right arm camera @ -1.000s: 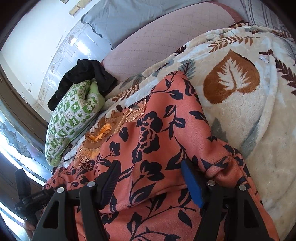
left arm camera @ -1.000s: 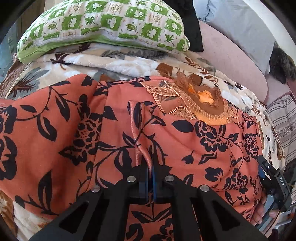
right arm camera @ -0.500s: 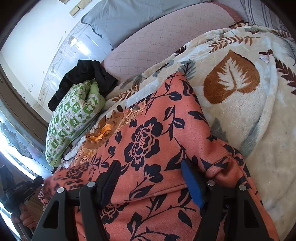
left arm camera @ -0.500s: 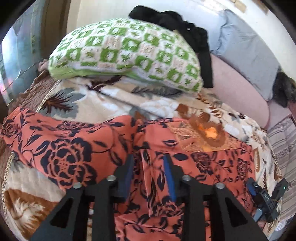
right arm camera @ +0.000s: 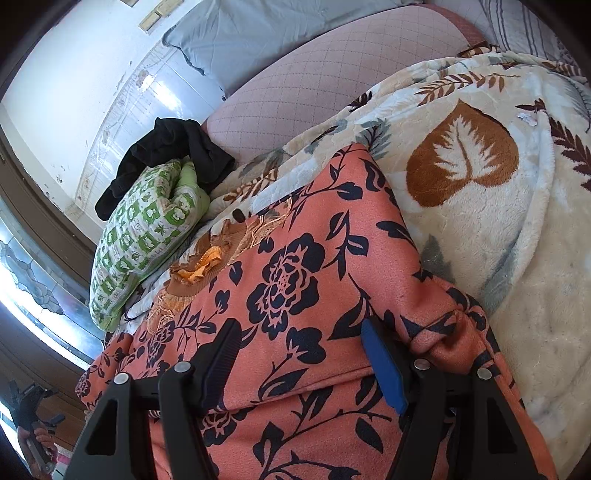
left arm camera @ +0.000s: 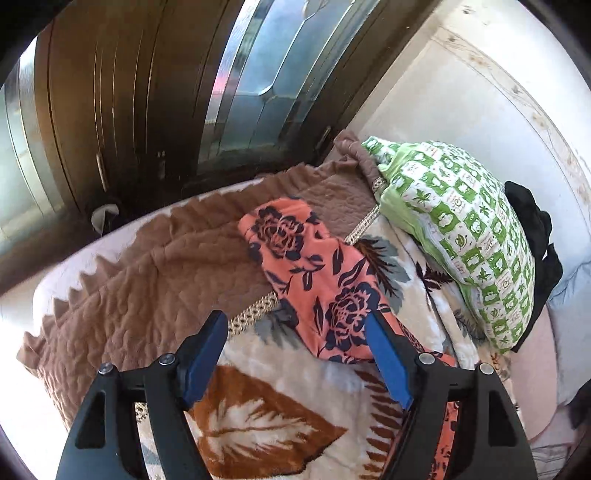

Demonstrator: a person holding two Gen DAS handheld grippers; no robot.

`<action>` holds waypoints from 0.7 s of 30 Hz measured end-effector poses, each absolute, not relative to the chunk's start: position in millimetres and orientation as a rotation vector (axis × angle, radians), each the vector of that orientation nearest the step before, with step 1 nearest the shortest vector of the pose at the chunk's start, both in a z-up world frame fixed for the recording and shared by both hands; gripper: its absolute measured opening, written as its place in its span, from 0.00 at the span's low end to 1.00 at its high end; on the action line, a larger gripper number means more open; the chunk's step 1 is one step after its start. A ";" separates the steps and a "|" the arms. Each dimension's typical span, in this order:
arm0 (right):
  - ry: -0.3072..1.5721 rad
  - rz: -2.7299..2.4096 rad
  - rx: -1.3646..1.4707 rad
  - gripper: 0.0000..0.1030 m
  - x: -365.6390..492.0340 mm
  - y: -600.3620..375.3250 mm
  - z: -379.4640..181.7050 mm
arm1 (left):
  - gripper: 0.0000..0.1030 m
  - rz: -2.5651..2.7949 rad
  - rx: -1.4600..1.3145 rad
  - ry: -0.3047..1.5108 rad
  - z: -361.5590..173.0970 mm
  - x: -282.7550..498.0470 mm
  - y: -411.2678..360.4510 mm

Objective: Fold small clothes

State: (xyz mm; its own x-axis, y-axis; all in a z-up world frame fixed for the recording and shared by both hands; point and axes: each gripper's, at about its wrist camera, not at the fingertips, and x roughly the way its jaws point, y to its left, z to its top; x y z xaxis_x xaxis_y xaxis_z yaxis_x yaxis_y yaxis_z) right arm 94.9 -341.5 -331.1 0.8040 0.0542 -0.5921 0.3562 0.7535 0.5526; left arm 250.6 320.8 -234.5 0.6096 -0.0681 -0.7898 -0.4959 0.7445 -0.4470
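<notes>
The left gripper point(left arm camera: 297, 356) is close to its camera, and its fingers point(left arm camera: 388, 363) are opening, with nothing pressed between them. Under them lies a soft blanket point(left arm camera: 258, 428) with a big brown leaf on it. Just past the fingers, one end of the orange dress point(left arm camera: 314, 266) with dark flowers stretches out flat, from near the right finger toward a brown quilt point(left arm camera: 147, 266) at the edge of the bed. Beside it, to the right, sits a green and white pillow point(left arm camera: 461, 236), and a black cloth point(left arm camera: 535, 229) is tucked behind that pillow. A dark wooden door point(left arm camera: 110, 92) with glass stands at the back. In the other view, the right gripper point(right arm camera: 299, 356) is close up too. Its fingers point(right arm camera: 384, 365) are wide apart, and the orange dress point(right arm camera: 295, 295) lies under and between them, but they do not squeeze it. The dress looks folded over near the fingers and spreads away up the bed, with its brown collar point(right arm camera: 199, 269) at the far end by the pillow. The leaf blanket runs along the right side. Far back are a pink cushion point(right arm camera: 332, 81) and a grey pillow point(right arm camera: 258, 33) against the white wall. At the bottom left corner a hand point(right arm camera: 37, 443) holds the other gripper.
</notes>
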 end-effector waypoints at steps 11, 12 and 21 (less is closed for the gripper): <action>0.620 -0.172 0.714 0.69 95.2 -342.2 -332.0 | 0.75 0.109 -1.092 1.005 -315.6 289.7 318.1; 0.619 -0.171 0.715 0.69 95.3 -342.2 -332.2 | 0.75 0.108 -1.107 0.976 -315.9 290.2 320.2; 0.607 -0.166 0.726 0.69 93.2 -342.3 -333.9 | 0.44 0.054 -1.176 0.872 -334.9 304.2 332.2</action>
State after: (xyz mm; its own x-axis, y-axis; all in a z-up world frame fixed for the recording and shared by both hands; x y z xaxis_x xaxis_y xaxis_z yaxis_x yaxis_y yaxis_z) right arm 93.2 -342.3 -333.9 0.8167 0.0627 -0.5737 0.3452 0.7435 0.5727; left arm 304.2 332.2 -334.9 0.6821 -0.3904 -0.6183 -0.4640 0.4224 -0.7786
